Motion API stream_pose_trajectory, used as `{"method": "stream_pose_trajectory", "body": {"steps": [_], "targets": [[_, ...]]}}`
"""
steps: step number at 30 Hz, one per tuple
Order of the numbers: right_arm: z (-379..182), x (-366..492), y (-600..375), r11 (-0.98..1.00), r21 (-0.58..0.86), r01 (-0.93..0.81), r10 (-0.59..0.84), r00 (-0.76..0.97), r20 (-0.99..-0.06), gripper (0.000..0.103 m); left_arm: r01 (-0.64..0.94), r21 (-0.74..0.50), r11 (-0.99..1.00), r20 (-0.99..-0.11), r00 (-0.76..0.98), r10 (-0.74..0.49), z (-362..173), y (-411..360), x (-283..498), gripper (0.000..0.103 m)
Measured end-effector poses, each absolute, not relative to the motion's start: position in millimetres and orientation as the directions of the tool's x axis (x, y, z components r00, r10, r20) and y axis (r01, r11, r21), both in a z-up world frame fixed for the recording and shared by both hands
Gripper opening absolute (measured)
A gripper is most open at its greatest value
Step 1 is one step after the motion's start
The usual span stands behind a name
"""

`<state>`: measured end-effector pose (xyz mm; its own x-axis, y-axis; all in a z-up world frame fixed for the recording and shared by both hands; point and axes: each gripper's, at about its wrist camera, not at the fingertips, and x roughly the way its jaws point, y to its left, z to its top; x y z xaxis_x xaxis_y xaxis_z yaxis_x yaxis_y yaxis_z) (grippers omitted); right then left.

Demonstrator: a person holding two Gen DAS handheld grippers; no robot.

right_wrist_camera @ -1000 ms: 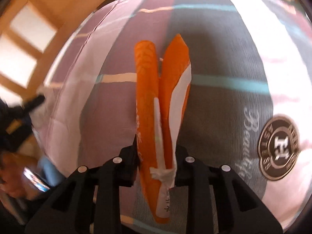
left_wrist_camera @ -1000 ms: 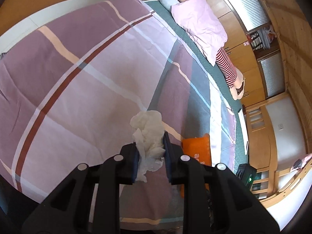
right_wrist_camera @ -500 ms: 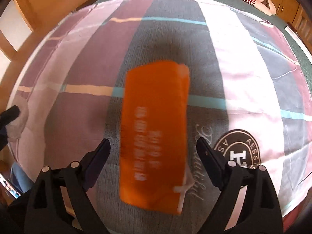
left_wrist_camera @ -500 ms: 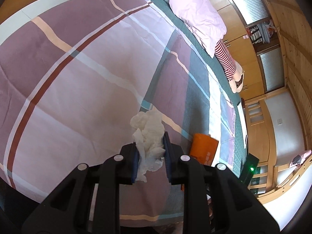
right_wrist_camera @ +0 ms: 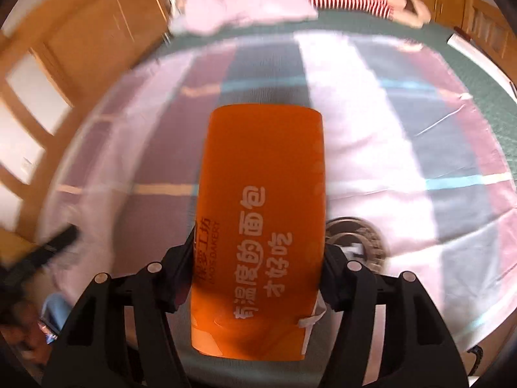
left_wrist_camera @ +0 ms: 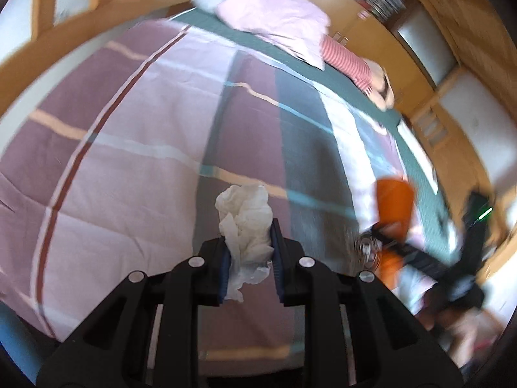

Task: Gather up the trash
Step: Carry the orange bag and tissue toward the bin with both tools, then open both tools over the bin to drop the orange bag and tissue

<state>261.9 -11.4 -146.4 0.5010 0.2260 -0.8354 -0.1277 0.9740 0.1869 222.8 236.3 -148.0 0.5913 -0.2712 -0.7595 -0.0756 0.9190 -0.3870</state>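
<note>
Two fisheye views look down over a bed covered by a striped quilt (left_wrist_camera: 135,148) in mauve, pink and grey bands. In the left wrist view, the left gripper (left_wrist_camera: 248,252) at lower centre is clamped on a crumpled white tissue (left_wrist_camera: 247,216), which bulges up above the fingertips and blocks part of the quilt behind it. At the upper centre lie a pink pillow (left_wrist_camera: 274,16) and, beside it, a red-and-white striped cushion (left_wrist_camera: 345,61), with wooden cabinets beyond. At the right edge the right gripper (left_wrist_camera: 387,242) appears as a dark blur. In the right wrist view, an orange paper bag (right_wrist_camera: 261,223) with white printed lettering fills the centre and hides much of the quilt; the right gripper's jaws are closing around it, both pads at its edges. A round emblem (right_wrist_camera: 358,239) on the quilt peeks out, smeared and half hidden, right of the bag.
</note>
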Motion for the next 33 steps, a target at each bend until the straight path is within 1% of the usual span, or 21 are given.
{"method": "stream_pose_trajectory", "body": {"steps": [2,5,7,11,13,15,17,19,21,24,28,30,33], "targets": [[-115.3,230.5,-35.9,0.97,0.196,-0.147,0.245,0.565,-0.788,0.063,-0.063,-0.344,0.937,-0.752,0.616,-0.235,-135.1,221.2,202.0,0.023],[-80.8,188.0,-73.6,0.959,0.235,-0.158,0.281,0.627,-0.727,0.063,-0.039,-0.35,0.936,-0.719,0.651,-0.242,-113.6,193.1,163.7,0.023],[-63.4,154.7,-102.1,0.95,0.266,-0.164,0.307,0.651,-0.694,0.063,-0.02,-0.33,0.944,-0.703,0.673,-0.232,-97.8,168.4,136.4,0.023],[-48.1,93.7,-141.4,0.948,0.263,-0.181,0.313,0.679,-0.664,0.063,0.051,-0.268,0.962,-0.676,0.701,-0.226,-74.1,118.5,95.4,0.023],[-52.3,69.3,-154.9,0.952,0.249,-0.177,0.302,0.67,-0.678,0.063,0.088,-0.25,0.964,-0.664,0.709,-0.237,-67.5,94.5,74.9,0.023],[-69.0,48.2,-162.8,0.957,0.24,-0.163,0.288,0.64,-0.713,0.063,0.125,-0.24,0.963,-0.658,0.708,-0.256,-66.2,70.6,57.6,0.023],[-92.9,31.9,-165.0,0.954,0.248,-0.167,0.298,0.58,-0.758,0.064,0.154,-0.237,0.959,-0.668,0.691,-0.276,-70.8,52.1,47.7,0.023],[-113.8,17.6,-163.9,0.961,0.227,-0.159,0.277,0.539,-0.795,0.066,0.175,-0.237,0.956,-0.681,0.672,-0.291,-74.9,38.4,41.2,0.023],[-126.9,2.4,-170.4,0.97,0.2,-0.135,0.241,0.516,-0.822,0.076,0.201,-0.225,0.953,-0.69,0.658,-0.301,-78.1,24.5,34.9,0.023],[-124.8,-6.5,-190.6,0.977,0.203,-0.071,0.209,0.542,-0.814,0.084,0.239,-0.217,0.946,-0.702,0.635,-0.322,-84.1,8.4,32.4,0.023],[-97.6,-15.5,-230.5,0.972,0.226,0.065,0.132,0.645,-0.753,0.086,0.317,-0.239,0.918,-0.726,0.57,-0.386,-99.6,-18.7,30.3,0.023],[-81.7,-24.4,-243.4,0.963,0.255,0.092,0.119,0.702,-0.702,0.088,0.358,-0.256,0.898,-0.734,0.532,-0.422,-108.0,-31.6,29.7,0.023],[-60.2,-39.9,-249.3,0.963,0.248,0.108,0.073,0.779,-0.623,0.092,0.429,-0.262,0.865,-0.748,0.475,-0.463,-119.3,-55.0,26.8,0.023]]}}
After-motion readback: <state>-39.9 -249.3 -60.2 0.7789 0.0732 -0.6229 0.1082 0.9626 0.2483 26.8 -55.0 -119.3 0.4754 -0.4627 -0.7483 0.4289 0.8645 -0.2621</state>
